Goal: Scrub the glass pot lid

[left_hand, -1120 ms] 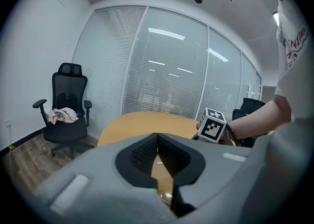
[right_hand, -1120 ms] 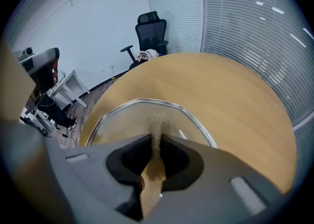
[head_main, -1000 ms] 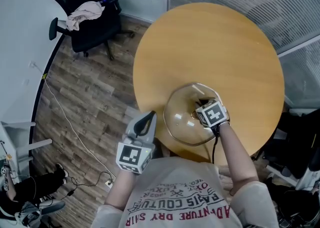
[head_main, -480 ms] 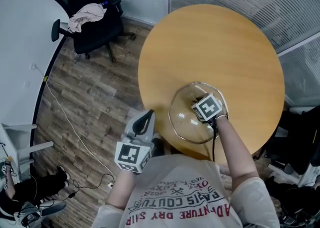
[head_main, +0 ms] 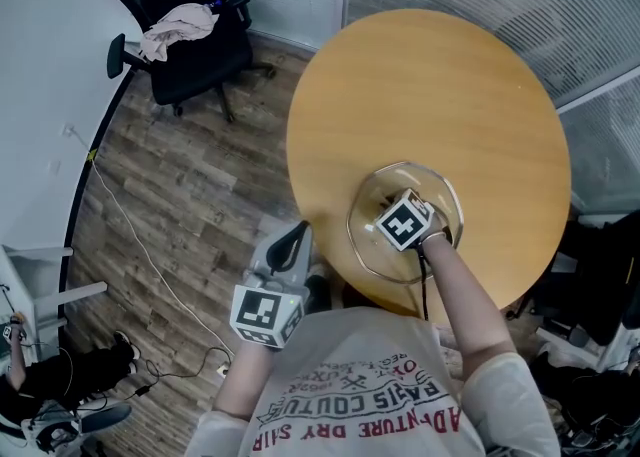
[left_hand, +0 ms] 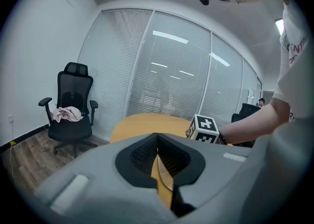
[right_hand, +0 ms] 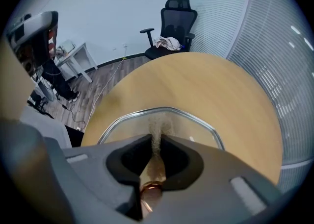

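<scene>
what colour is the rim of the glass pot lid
Silvery metal. The glass pot lid's rim shows best in the right gripper view.

I see the round, tan wooden worktop [head_main: 440, 75]; the glass pot lid [head_main: 437, 195] rests on it, near the edge closest to me.
</scene>
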A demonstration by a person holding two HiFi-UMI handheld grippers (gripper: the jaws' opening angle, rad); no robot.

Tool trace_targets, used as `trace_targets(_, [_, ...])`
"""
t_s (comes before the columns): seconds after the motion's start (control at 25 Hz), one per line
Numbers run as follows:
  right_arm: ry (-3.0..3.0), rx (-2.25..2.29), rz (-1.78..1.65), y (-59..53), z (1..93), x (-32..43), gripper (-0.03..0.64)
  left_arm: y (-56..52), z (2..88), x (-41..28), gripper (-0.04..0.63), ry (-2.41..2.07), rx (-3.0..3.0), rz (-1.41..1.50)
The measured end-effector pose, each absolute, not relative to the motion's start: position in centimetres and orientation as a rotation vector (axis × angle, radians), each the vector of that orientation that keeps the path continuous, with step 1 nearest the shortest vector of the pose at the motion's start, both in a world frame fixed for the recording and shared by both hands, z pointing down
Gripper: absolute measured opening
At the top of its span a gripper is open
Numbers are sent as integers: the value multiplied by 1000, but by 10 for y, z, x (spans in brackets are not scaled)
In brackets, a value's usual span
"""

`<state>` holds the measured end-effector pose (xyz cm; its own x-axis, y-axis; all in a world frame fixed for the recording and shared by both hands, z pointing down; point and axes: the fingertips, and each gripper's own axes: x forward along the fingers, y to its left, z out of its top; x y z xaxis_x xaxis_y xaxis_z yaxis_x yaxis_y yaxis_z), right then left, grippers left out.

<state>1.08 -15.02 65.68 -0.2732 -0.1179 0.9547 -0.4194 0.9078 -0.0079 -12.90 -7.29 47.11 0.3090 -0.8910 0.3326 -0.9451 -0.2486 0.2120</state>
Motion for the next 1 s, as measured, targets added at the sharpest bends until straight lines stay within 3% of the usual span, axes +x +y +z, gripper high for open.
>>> trace_targets(0.28, [-1793, 308, 137, -128, 659, 4, 54, -68, 468, -144, 8, -1648, 2207, 176])
trace_targets(1.0, [-1812, 295, 146, -75, 658, 28, 54, -64, 467, -128, 8, -1548, 2289, 172])
